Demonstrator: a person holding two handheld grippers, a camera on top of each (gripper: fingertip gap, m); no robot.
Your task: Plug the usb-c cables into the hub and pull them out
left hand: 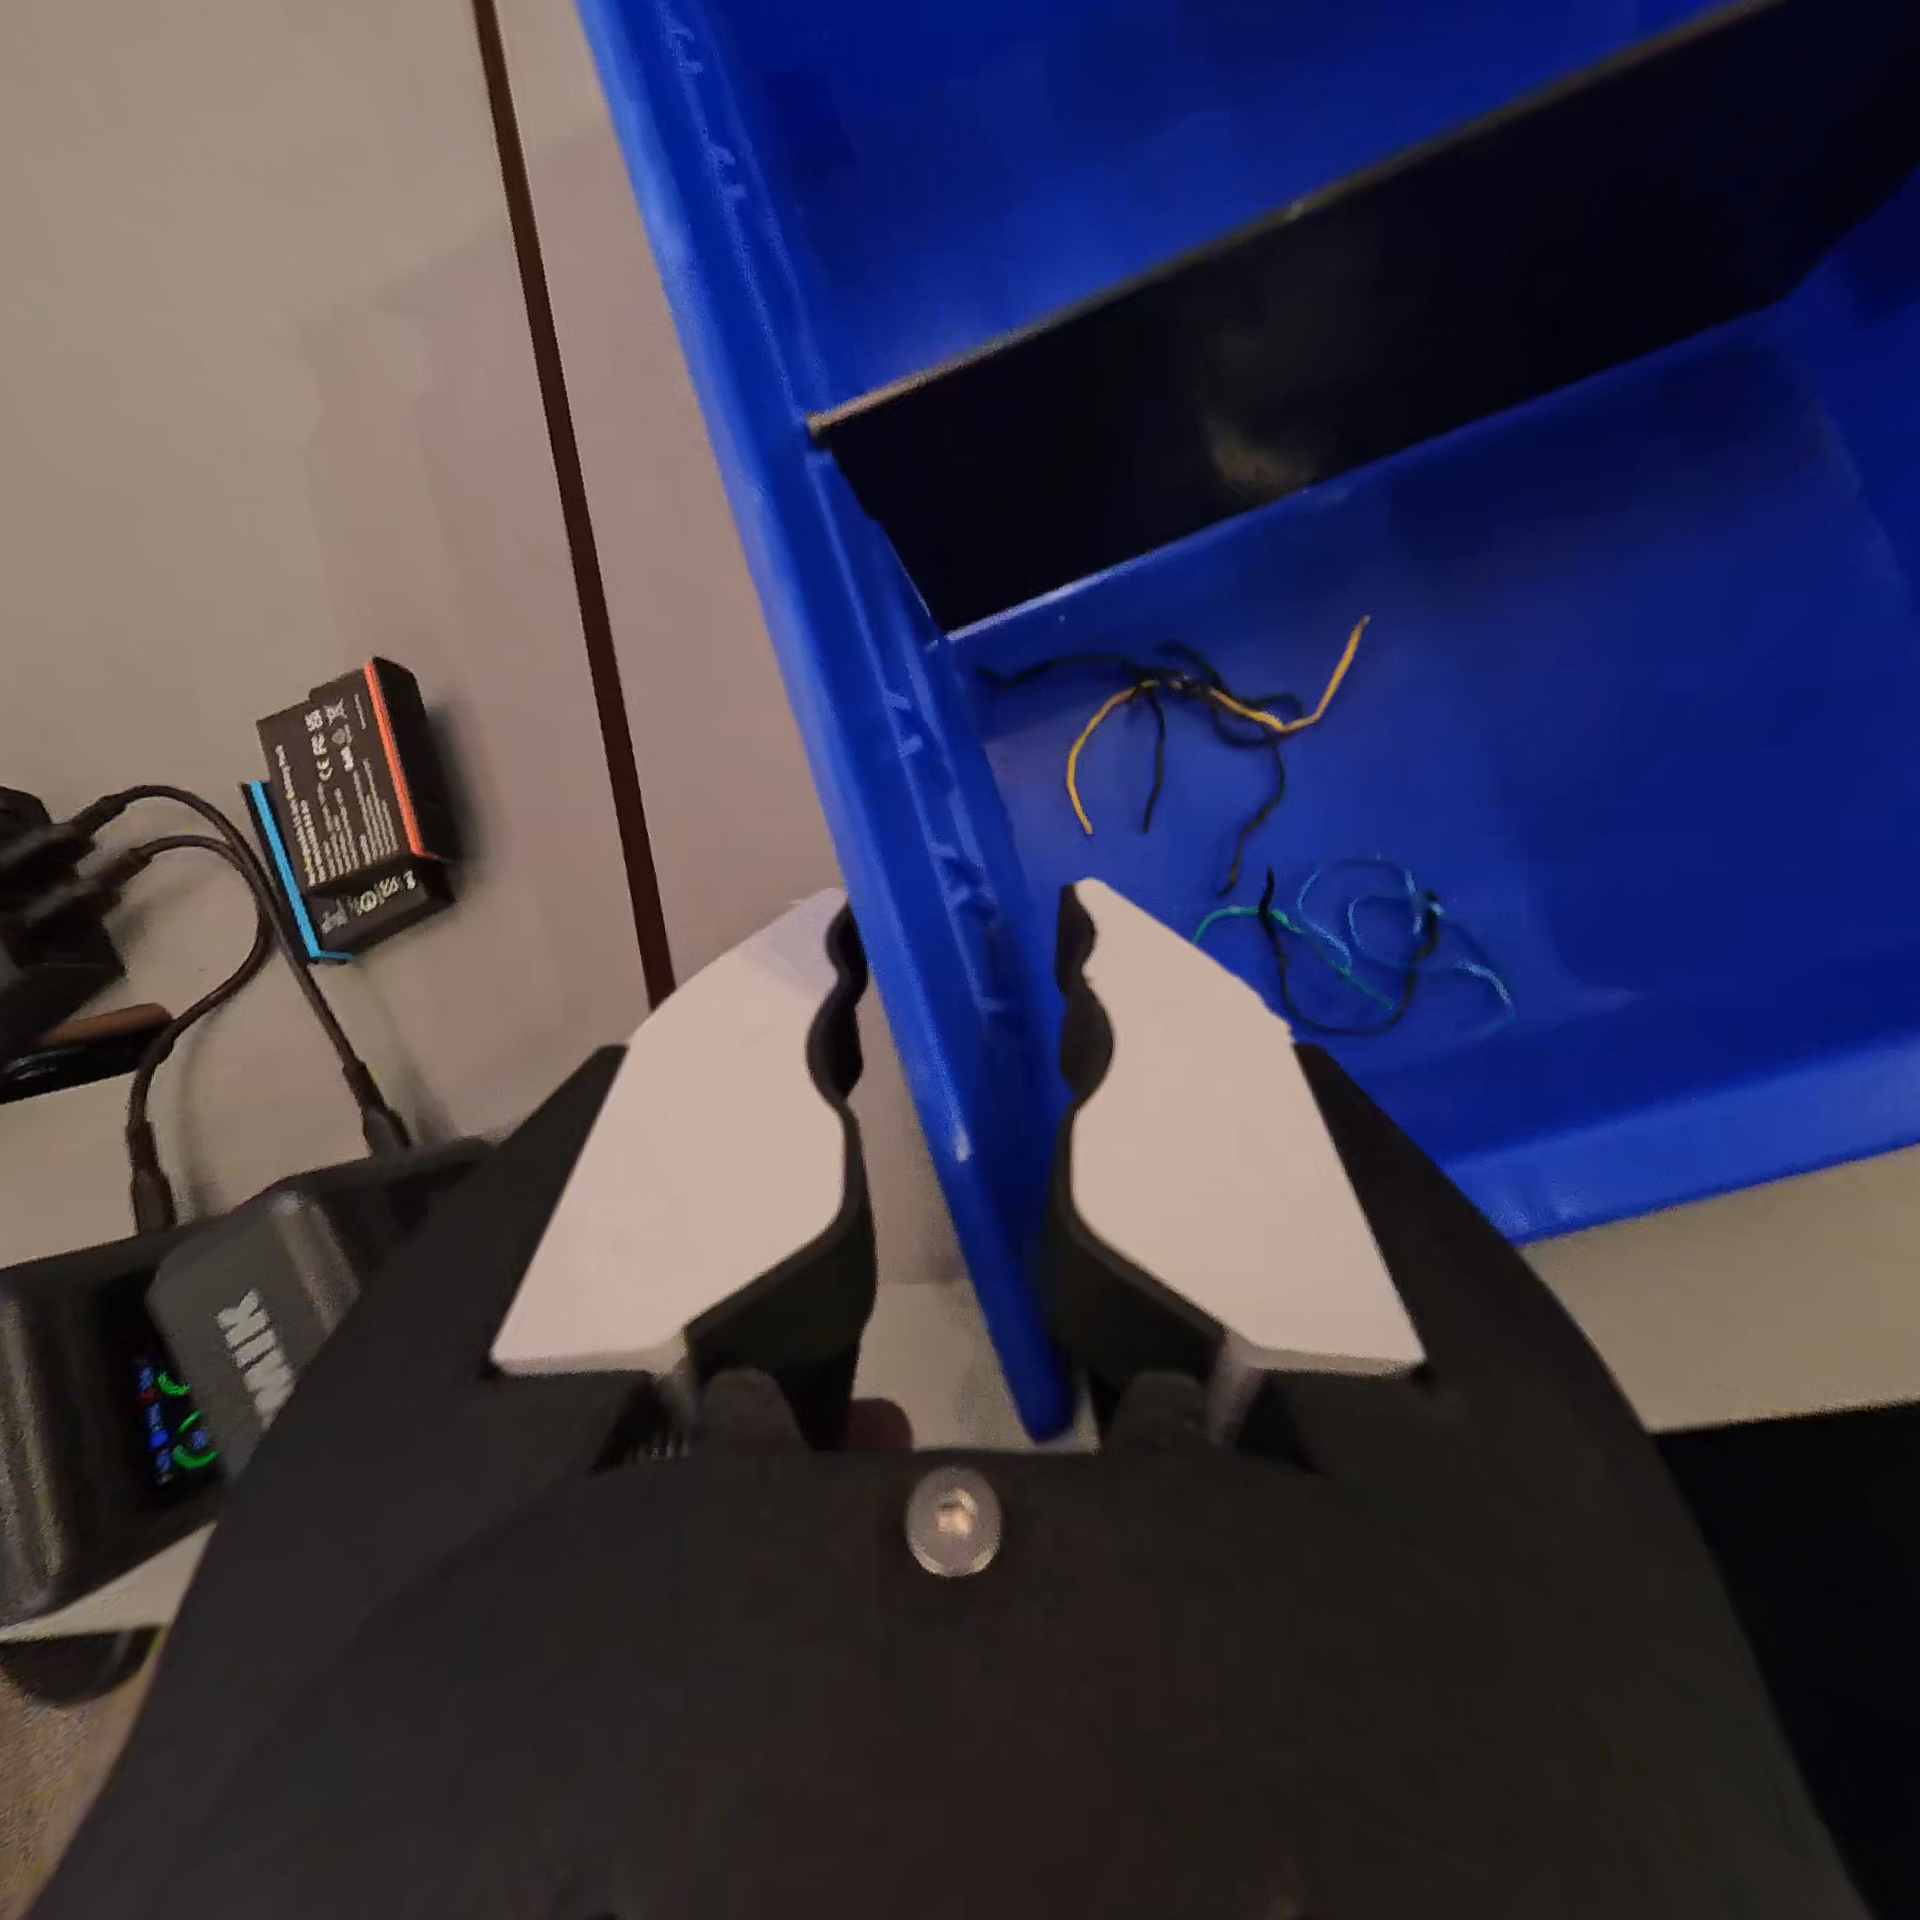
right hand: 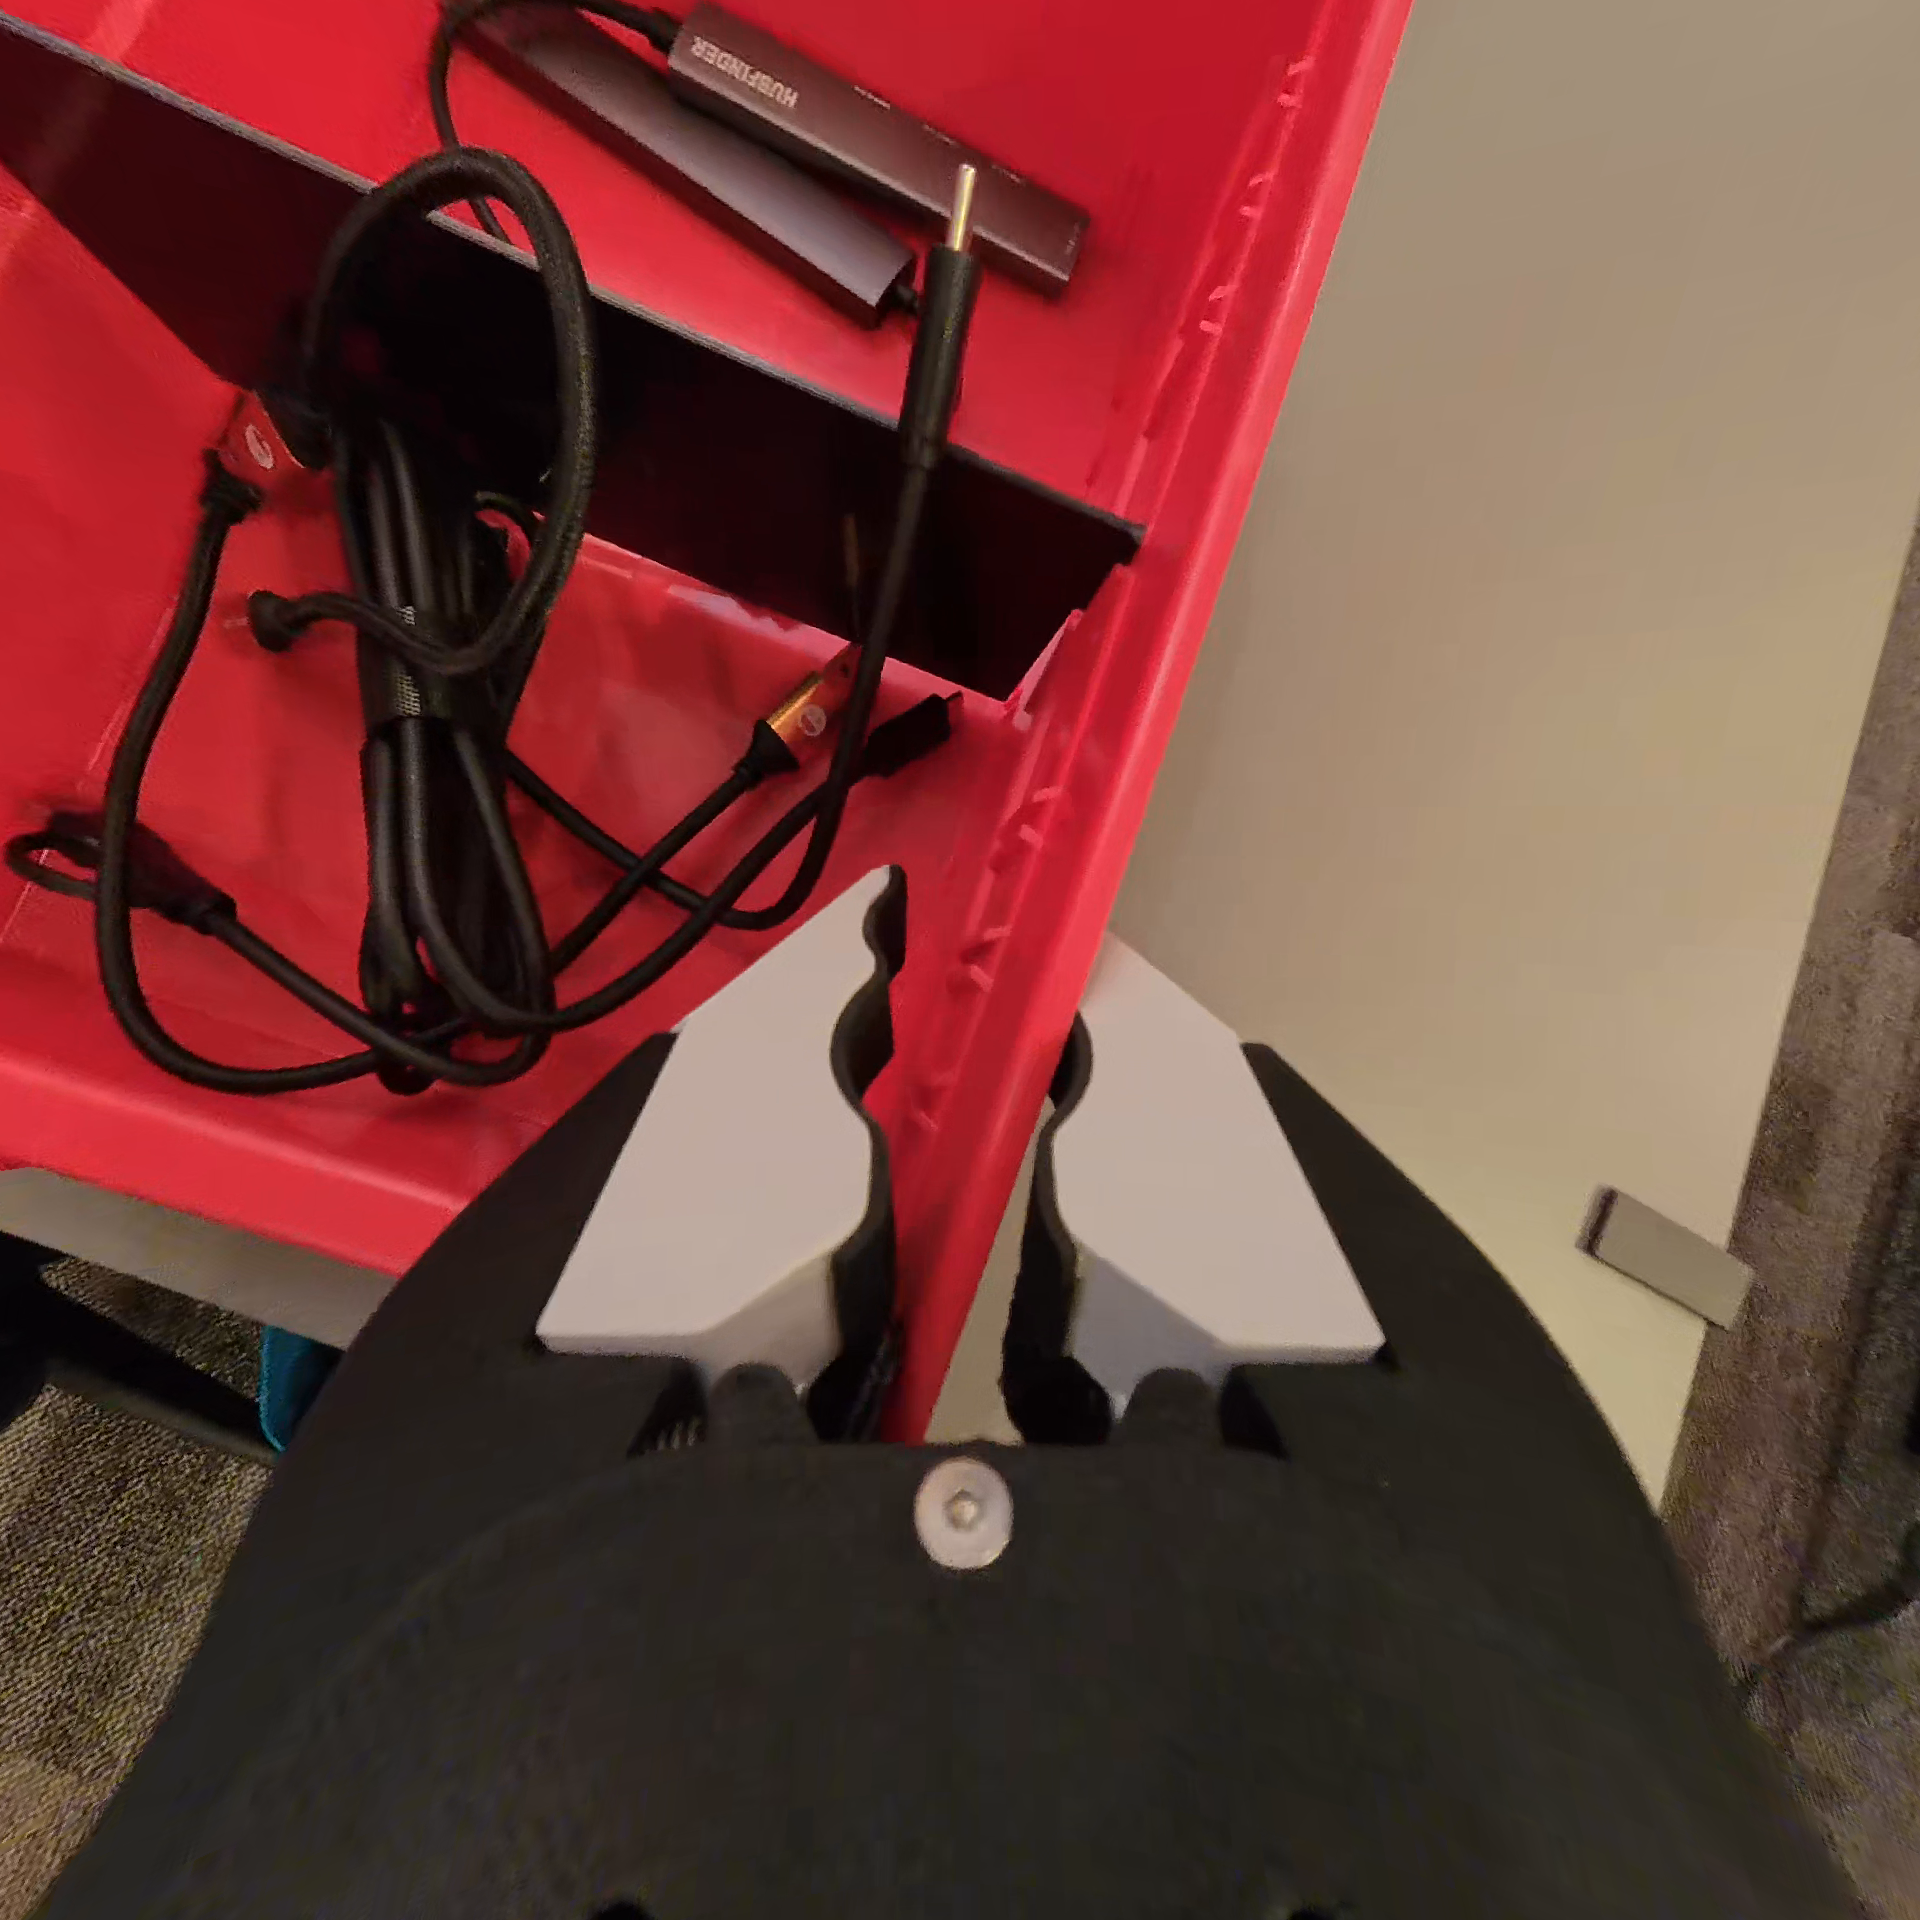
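Note:
My right gripper [right hand: 1003,925] is shut on the right wall of a red bin [right hand: 1143,623], with one finger inside and one outside. In the bin's far compartment lies a dark grey hub [right hand: 831,135] with a second dark bar beside it. A black usb-c plug [right hand: 956,270] points up over the black divider [right hand: 727,436], and its metal tip lies over the hub. A bundle of black cables [right hand: 447,623] and an orange-collared plug [right hand: 795,717] lie in the near compartment. My left gripper [left hand: 956,935] is shut on the left wall of a blue bin [left hand: 894,582].
The blue bin has a black divider [left hand: 1247,416] and holds loose wire scraps [left hand: 1195,727]. Left of it on the grey table are two camera batteries [left hand: 353,800], a black charger [left hand: 104,1403] and its leads [left hand: 208,935]. A grey metal piece [right hand: 1662,1257] lies near the table's right edge, with carpet [right hand: 1849,935] beyond. One gripper's finger ends stand about 90 cm off the other's. My right tips are roughly 20 cm from the grey metal piece [right hand: 1662,1257].

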